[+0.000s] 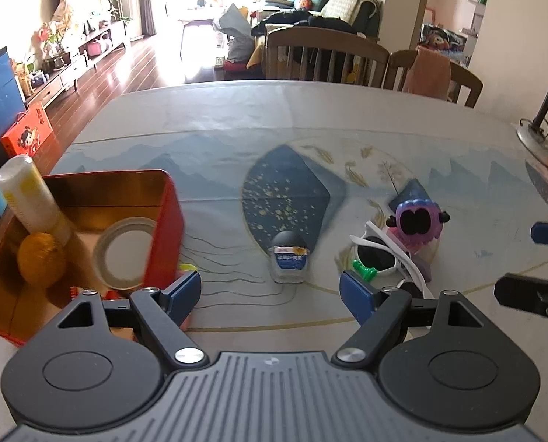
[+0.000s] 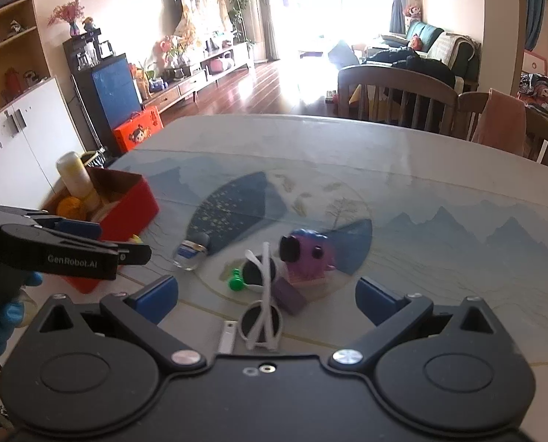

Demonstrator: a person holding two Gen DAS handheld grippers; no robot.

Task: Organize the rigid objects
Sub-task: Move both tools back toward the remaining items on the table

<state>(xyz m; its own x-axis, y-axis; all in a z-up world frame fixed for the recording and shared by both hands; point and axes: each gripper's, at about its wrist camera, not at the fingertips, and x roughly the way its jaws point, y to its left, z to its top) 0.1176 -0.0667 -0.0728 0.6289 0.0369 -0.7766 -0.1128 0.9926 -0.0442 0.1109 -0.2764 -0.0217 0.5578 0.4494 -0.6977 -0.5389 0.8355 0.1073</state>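
Loose items lie on your worktop (image 1: 215,118), which carries a pale cloth w/ blue mountain print. Small clear bottle w/ dark cap and blue-white label (image 1: 288,259) lies on its side at worktop centre. Right of it: white-framed sunglasses w/ dark lenses (image 2: 261,294), arms folded, w/ a small green plastic piece (image 2: 236,280) touching the far lens. Purple-pink toy figure w/ blue hat (image 1: 415,217) stands just behind the sunglasses; a purple block (image 2: 290,296) sits at its base. A small white stick-shaped item (image 2: 226,337) lies beside the near lens.

Red metal tin w/ gold interior (image 1: 165,228), open-topped, is at worktop left. Inside: tape roll (image 1: 124,254), gold round object (image 1: 39,263), pale cylinder bottle (image 1: 30,195) leaning on the wall.

Left tongs (image 1: 270,294): spread apart, empty, between tin and sunglasses. Right tongs (image 2: 266,298): spread wide, nothing gripped, sunglasses lying below the gap.
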